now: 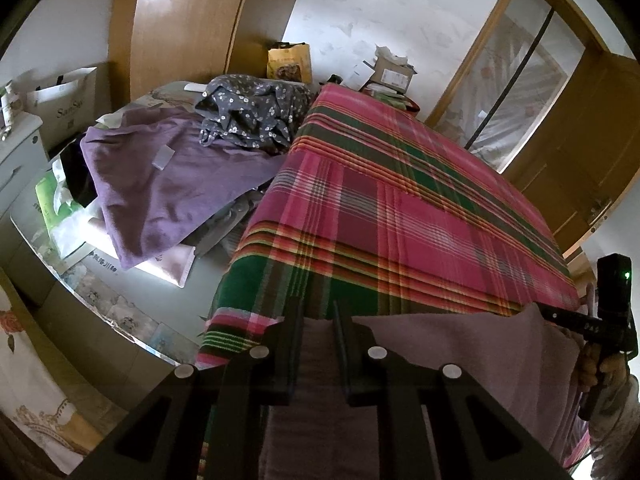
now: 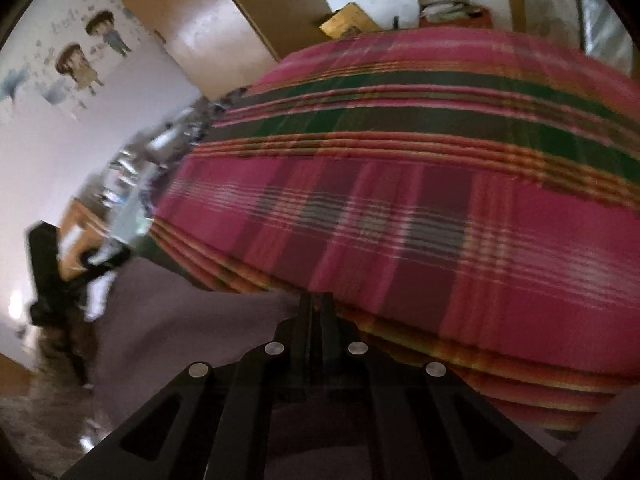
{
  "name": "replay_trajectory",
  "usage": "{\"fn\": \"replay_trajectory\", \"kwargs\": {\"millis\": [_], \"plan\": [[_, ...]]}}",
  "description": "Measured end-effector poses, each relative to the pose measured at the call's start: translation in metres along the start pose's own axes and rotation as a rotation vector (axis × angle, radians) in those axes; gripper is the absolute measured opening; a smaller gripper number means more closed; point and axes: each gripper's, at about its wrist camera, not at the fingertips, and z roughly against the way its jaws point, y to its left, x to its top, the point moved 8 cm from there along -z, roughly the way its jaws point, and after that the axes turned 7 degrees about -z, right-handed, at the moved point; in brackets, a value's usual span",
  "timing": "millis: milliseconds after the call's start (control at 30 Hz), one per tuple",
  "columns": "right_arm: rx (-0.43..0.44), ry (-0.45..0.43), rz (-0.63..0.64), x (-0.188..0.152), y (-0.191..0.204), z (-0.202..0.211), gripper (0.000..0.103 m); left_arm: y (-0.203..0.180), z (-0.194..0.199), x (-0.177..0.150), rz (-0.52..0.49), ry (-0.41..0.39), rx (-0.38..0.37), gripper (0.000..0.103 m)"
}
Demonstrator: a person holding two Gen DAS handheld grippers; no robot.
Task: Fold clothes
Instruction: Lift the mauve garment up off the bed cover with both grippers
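A mauve garment [image 1: 460,352] hangs stretched between both grippers over the near edge of the bed's pink and green plaid cover [image 1: 400,200]. My left gripper [image 1: 318,316] is shut on a bunched fold of it, with cloth filling the gap between the fingers. At the far right a hand holds my right gripper [image 1: 544,312], pinching the garment's other top corner. In the blurred right wrist view, the right gripper [image 2: 316,300] is shut tight at the garment's [image 2: 180,320] edge above the plaid cover [image 2: 400,200]. The left gripper [image 2: 120,256] shows at the left.
A purple garment [image 1: 160,184] and a grey floral one [image 1: 248,116] lie heaped on the bed's left side. A white nightstand [image 1: 16,152] and paper bag [image 1: 68,108] stand left. Boxes [image 1: 392,72] sit beyond the bed, a wooden door [image 1: 580,140] right.
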Motion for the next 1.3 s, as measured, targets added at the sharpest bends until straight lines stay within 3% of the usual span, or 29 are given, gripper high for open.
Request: {"fn": "replay_trajectory", "kwargs": {"millis": [267,433,533,733,833,933,1133,1300], "plan": [[-0.023,-0.116,-0.016,0.001,-0.007,0.037,0.015,-0.001,0.014,-0.006,-0.003,0.009,0.019,0.018],[-0.078,-0.191,0.036,-0.017,0.004,0.072,0.03,0.003,0.038,-0.019,0.037,-0.005,-0.008,0.018],[-0.114,-0.253,0.048,-0.036,0.005,0.097,0.032,0.001,0.054,-0.026,0.032,-0.029,-0.02,0.018],[-0.158,-0.368,-0.058,-0.075,-0.013,0.145,0.034,-0.005,0.084,-0.038,0.02,-0.072,-0.055,0.019],[-0.188,-0.449,-0.172,-0.1,-0.037,0.173,0.037,-0.016,0.1,-0.044,-0.004,-0.108,-0.089,0.02],[-0.22,-0.501,-0.286,-0.133,-0.059,0.197,0.038,-0.036,0.112,-0.049,-0.043,-0.135,-0.15,0.022],[-0.376,-0.591,-0.352,-0.197,-0.076,0.256,0.038,-0.101,0.118,-0.067,-0.242,-0.118,-0.242,0.026],[-0.488,-0.721,-0.418,-0.245,-0.084,0.327,0.039,-0.178,0.117,-0.085,-0.383,-0.08,-0.4,0.027]]}}
